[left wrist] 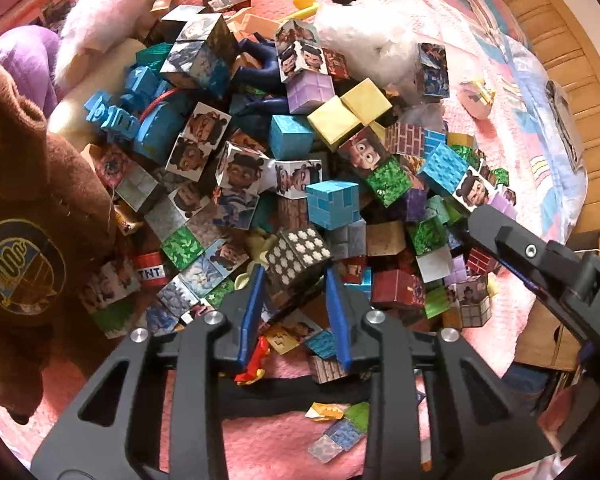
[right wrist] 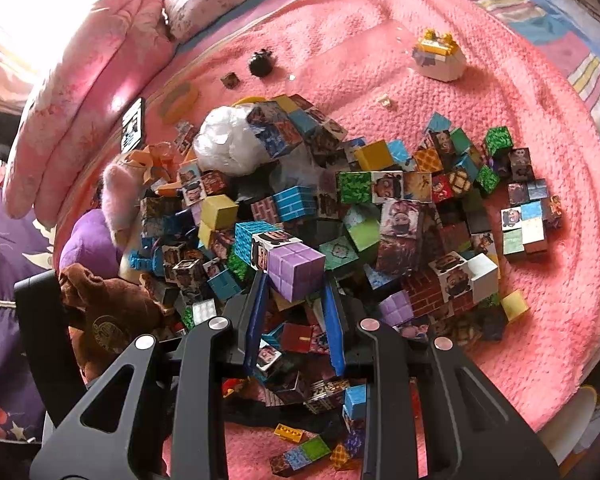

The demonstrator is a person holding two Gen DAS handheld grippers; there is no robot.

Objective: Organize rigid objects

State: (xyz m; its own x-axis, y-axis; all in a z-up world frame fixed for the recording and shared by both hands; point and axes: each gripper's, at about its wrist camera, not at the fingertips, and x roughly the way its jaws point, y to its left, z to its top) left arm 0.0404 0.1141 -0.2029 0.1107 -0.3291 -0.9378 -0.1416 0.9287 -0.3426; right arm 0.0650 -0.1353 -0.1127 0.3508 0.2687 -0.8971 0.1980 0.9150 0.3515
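A big pile of printed paper cubes (left wrist: 332,204) lies on a pink blanket (left wrist: 260,440). My left gripper (left wrist: 294,276) has its blue pads (left wrist: 252,312) against a dark cube with white blossoms (left wrist: 300,258) at the near side of the pile, shut on it. My right gripper (right wrist: 294,284) is shut on a lilac brick-patterned cube (right wrist: 296,270), held just over the heap (right wrist: 380,208). In the left wrist view the right gripper's black body (left wrist: 540,256) reaches in from the right. Loose cubes (right wrist: 528,216) are scattered to the right.
A brown plush (left wrist: 28,240), a purple plush (left wrist: 24,60) and a white fluffy toy (left wrist: 104,12) crowd the left of the pile. A crumpled plastic bag (right wrist: 228,140), a black round toy (right wrist: 262,64) and a small brick model (right wrist: 438,58) lie beyond. A wooden bed frame (left wrist: 560,40) borders the right.
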